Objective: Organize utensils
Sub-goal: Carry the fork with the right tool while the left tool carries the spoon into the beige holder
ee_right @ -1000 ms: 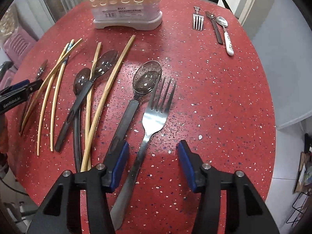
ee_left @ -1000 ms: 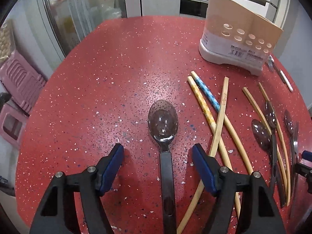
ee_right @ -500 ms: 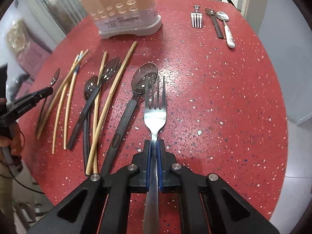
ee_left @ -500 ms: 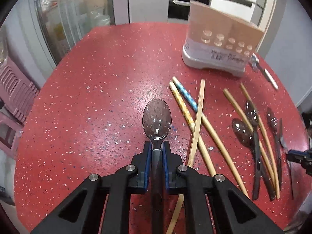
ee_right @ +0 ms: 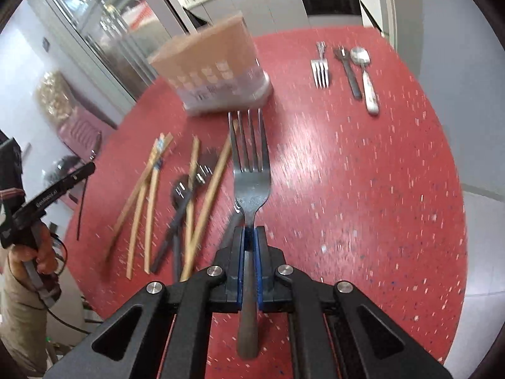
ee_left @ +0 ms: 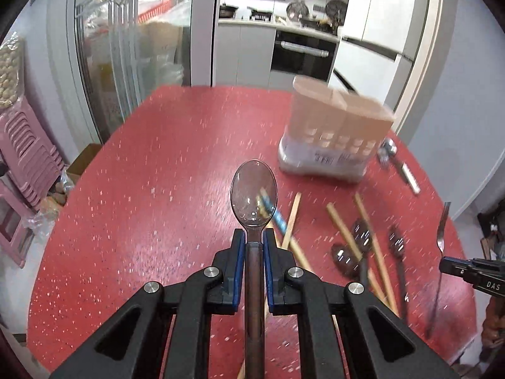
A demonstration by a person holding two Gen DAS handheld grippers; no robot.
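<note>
A: Where's the spoon (ee_left: 254,195)?

B: Pinched by the handle in the left claw (ee_left: 253,246), bowl forward, up off the red counter (ee_left: 157,173). The right claw (ee_right: 249,237) is clamped on the fork (ee_right: 251,170) at the neck, tines forward, also in the air.

A: Step?

B: Looks like carrying both to the holder (ee_right: 217,75) at the back of the counter. It's blurred, so I can't tell which compartment is which.

A: How to do it well?

B: Keep both grips tight; the fork handle is thin and could swivel. Tip each piece handle-down over an opening before letting go. Bring the claws in one at a time so they don't bump over the holder.

A: Anything else around?

B: Chopsticks (ee_right: 151,189) and dark spoons (ee_right: 181,195) lie loose on the counter. A small fork (ee_right: 320,69) and white-handled spoon (ee_right: 366,75) sit well apart, right of the holder.
</note>
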